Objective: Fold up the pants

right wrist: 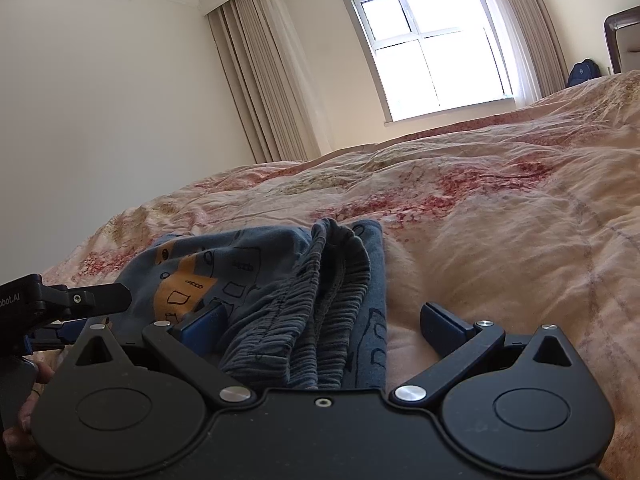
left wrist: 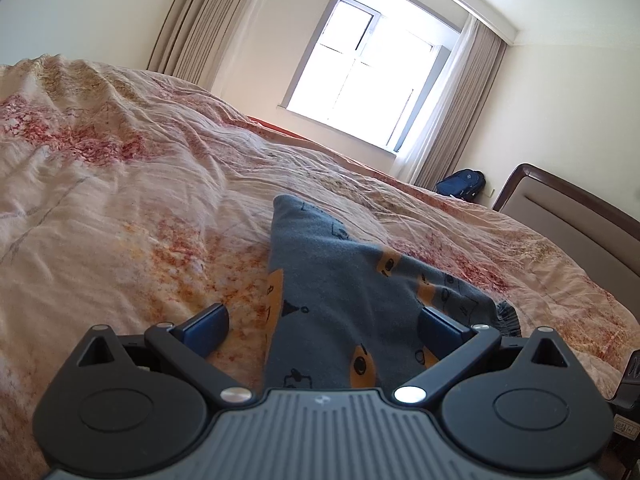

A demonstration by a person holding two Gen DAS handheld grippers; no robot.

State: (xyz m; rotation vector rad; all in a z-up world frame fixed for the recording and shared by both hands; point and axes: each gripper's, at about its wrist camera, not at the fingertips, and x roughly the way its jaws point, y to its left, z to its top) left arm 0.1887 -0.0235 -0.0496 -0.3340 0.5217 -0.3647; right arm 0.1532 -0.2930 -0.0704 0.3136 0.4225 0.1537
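Pants (left wrist: 340,280) lie bunched on the bed (left wrist: 120,200); left tongs (left wrist: 324,322) spread wide astride a leg, right tongs (right wrist: 320,320) spread over the waistband (right wrist: 320,300), ready to pinch.

Partial white lettering "obot.AI" on black left gripper (right wrist: 105,300) body at frame edge

The left tool (left wrist: 324,324) spreads wide over blue patterned pants (left wrist: 340,280) on the bedspread (left wrist: 120,200).

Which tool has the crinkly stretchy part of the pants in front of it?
The right tool: the gathered waistband lies between its open fingers. The left tool faces only smooth printed pants.
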